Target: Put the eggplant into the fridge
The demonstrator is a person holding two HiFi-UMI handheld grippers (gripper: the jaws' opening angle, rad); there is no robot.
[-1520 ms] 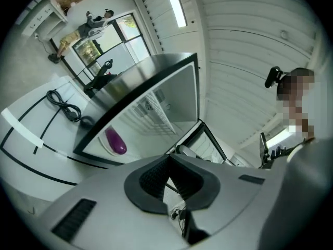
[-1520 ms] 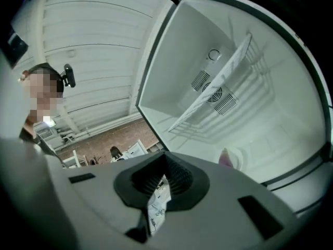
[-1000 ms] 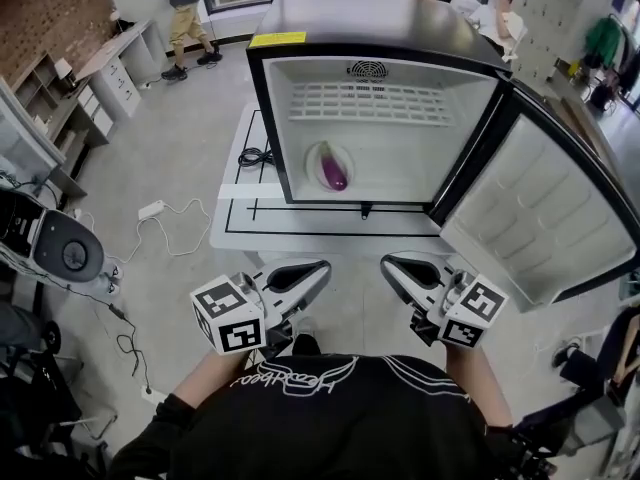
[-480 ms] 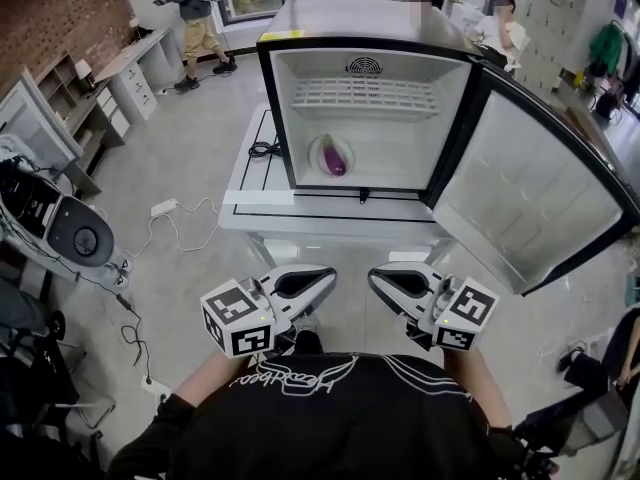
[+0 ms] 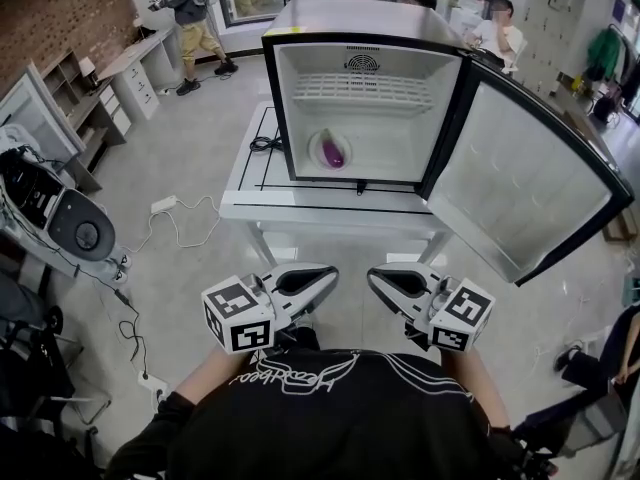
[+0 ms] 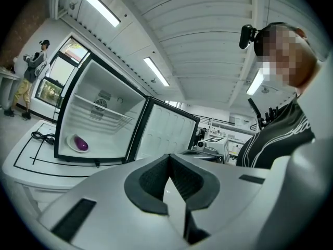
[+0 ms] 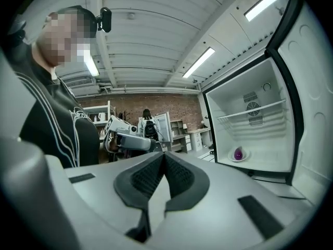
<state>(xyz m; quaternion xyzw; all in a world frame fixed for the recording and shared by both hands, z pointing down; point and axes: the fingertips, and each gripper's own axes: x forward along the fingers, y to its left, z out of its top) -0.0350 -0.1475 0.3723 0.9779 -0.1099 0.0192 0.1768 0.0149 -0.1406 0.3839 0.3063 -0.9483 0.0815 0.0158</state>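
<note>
A purple eggplant [image 5: 332, 150] lies on a small white plate [image 5: 318, 142] on the floor of the open fridge [image 5: 360, 20]. The fridge stands on a white table [image 5: 300, 208]. Both grippers hover low in the head view, close to the person's body and well short of the table. My left gripper [image 5: 331, 272] is shut with nothing in it. My right gripper [image 5: 371, 274] is likewise shut and empty. The left gripper view shows its jaws [image 6: 169, 158] met, with the eggplant [image 6: 79, 143] far off; the right gripper view shows its own [image 7: 164, 155] met and the eggplant [image 7: 239, 153] distant.
The fridge door [image 5: 520, 183] swings wide open to the right. A black cable [image 5: 262, 145] lies on the table left of the fridge. A machine base [image 5: 75, 233], a power strip [image 5: 163, 205] and cords sit on the floor at left. People stand behind the fridge.
The fridge and table have drawn further away and sit higher in the head view as the person backed off. Both grippers stay shut and empty near the body.
</note>
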